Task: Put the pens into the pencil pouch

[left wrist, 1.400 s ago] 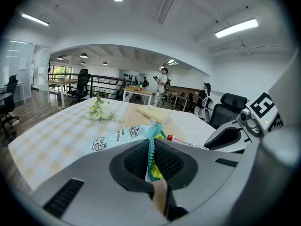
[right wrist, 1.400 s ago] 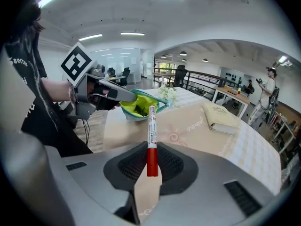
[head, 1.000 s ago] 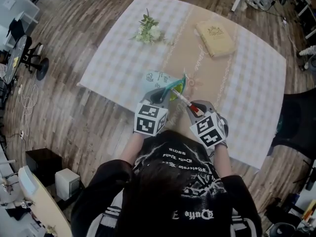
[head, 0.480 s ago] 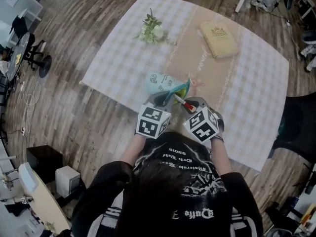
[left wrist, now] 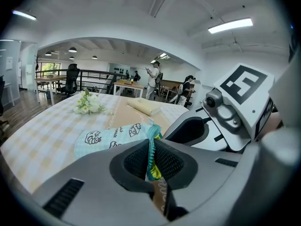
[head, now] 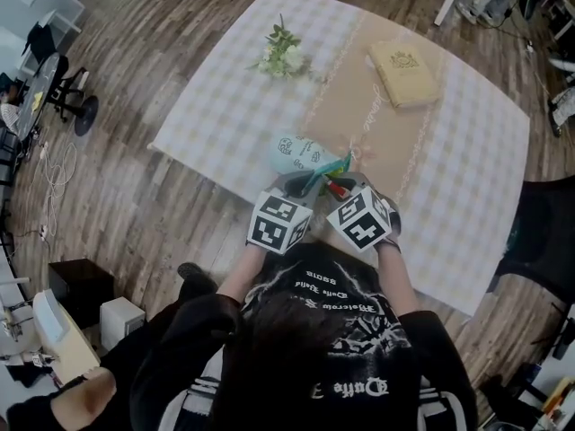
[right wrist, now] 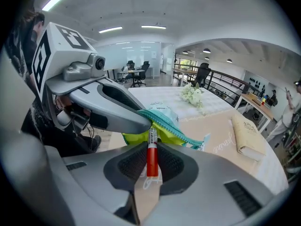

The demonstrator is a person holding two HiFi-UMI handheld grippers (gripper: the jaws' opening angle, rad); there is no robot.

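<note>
Pen (right wrist: 151,157), red-capped: pinched between right gripper (right wrist: 151,168) jaws, tip at pencil pouch (head: 301,153) mouth. Left gripper (left wrist: 151,157) clamped nearly closed on pouch's zip edge. Pouch lies by the table's (head: 225,106) near edge.

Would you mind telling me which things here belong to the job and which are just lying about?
Part of the job: pencil pouch, its edge pinched by the left gripper; red-capped pen, held by the right gripper at the pouch's opening.
Just lying about: bunch of flowers; cream book.
</note>
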